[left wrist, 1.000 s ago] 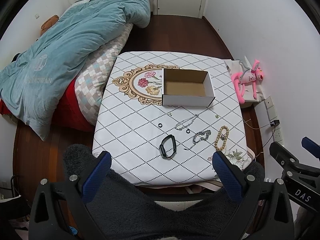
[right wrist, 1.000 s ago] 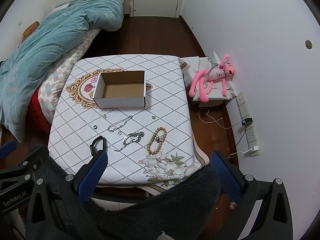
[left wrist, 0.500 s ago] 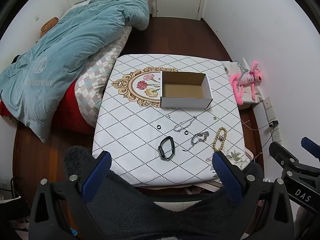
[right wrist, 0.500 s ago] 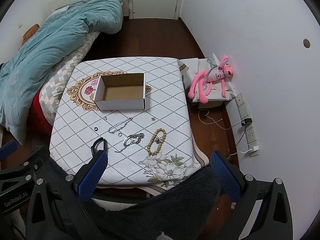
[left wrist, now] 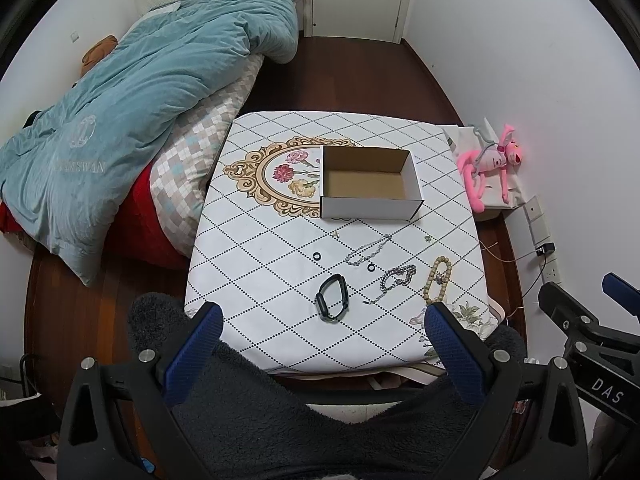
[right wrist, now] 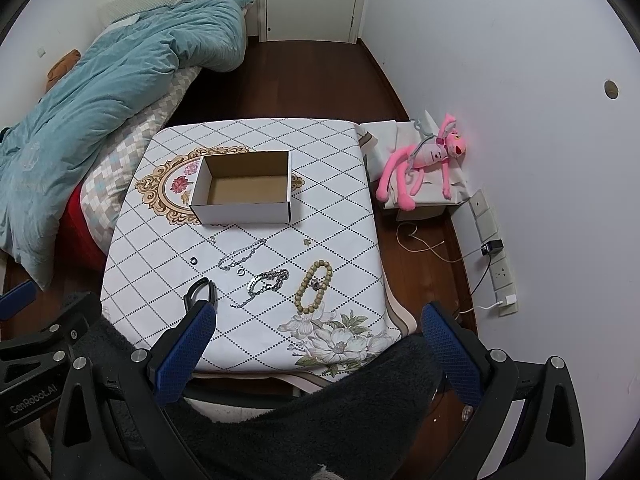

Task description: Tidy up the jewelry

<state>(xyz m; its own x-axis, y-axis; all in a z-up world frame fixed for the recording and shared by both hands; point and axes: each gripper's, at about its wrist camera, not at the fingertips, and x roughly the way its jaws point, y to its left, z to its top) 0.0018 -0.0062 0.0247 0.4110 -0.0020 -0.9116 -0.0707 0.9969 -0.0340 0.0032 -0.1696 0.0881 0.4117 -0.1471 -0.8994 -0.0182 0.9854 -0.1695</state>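
We have drifted back slightly; both the left gripper [left wrist: 320, 322] and right gripper [right wrist: 316, 320] hang apart, jewelry unsorted below the empty box [left wrist: 370, 184]

On the table [left wrist: 256, 288], the cardboard box [left wrist: 370, 184] sits toward the far side; nearer lie a chain necklace [left wrist: 368, 249], a watch band [left wrist: 332, 302] to the left, a chain bracelet [left wrist: 396, 277] and a bead bracelet [left wrist: 438, 280] rightmost. The bed [left wrist: 120, 128] stands left, a plush toy [left wrist: 490, 164] right
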